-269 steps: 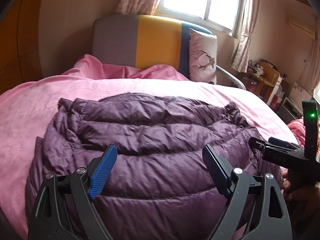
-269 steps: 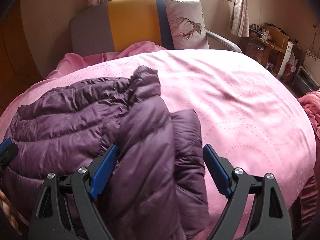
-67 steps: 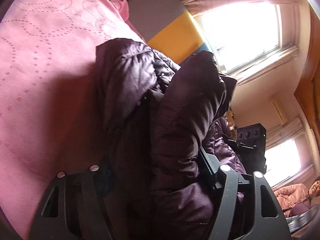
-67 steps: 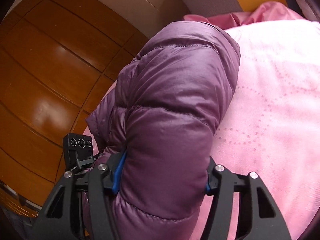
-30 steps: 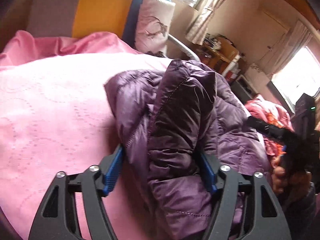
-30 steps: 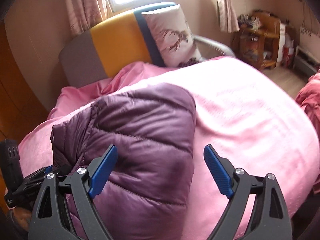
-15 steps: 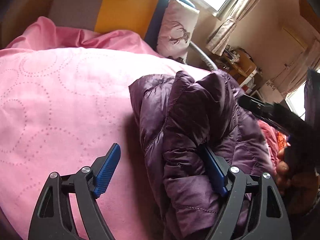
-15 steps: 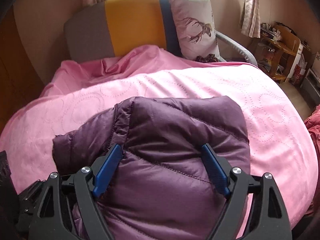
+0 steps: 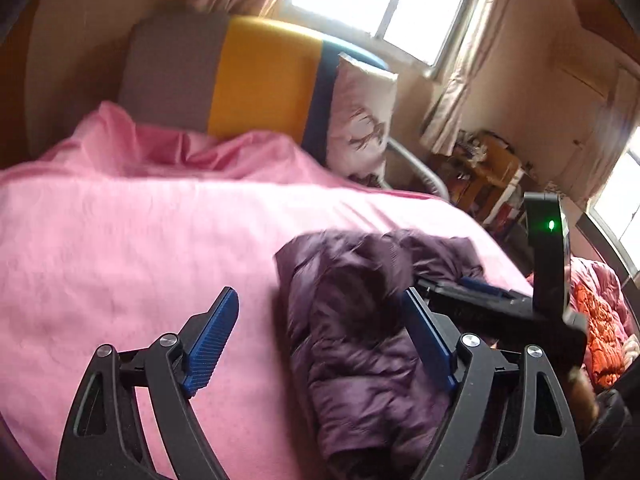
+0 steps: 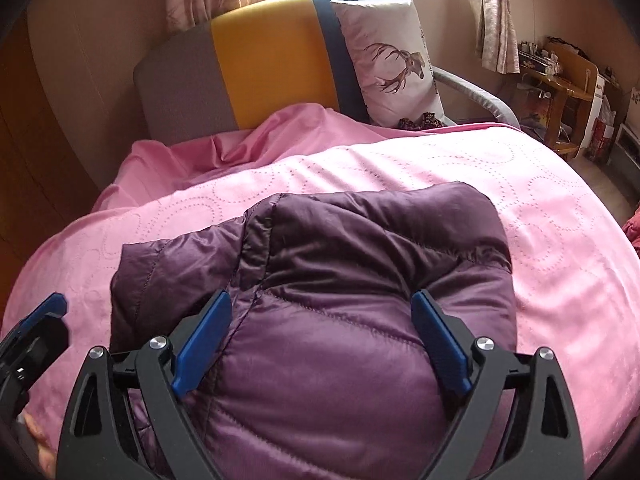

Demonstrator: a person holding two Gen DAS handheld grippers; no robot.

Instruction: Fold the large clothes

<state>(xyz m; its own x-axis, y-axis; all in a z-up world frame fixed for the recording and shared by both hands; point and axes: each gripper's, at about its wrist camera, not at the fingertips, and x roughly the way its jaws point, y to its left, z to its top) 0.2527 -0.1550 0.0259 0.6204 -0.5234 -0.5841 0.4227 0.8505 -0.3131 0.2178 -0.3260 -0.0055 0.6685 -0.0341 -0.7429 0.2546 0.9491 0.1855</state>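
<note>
- Both grippers, left [image 9: 320,340] and right [image 10: 320,340], stood wide open, gripping nothing.
- Jacket [image 10: 340,320] lay folded on the bed [image 10: 540,208].
- Pressing it flat would probably tidy the bundle.

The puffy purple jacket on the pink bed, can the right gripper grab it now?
Probably yes. The right gripper is open just over the folded puffy purple jacket, with nothing between them; the left gripper sits off to one side.

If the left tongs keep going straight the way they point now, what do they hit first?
Probably the pink quilted bedspread; the left tongs stand open over it, and the folded purple puffer jacket lies just right of centre. Depth is unclear.
</note>
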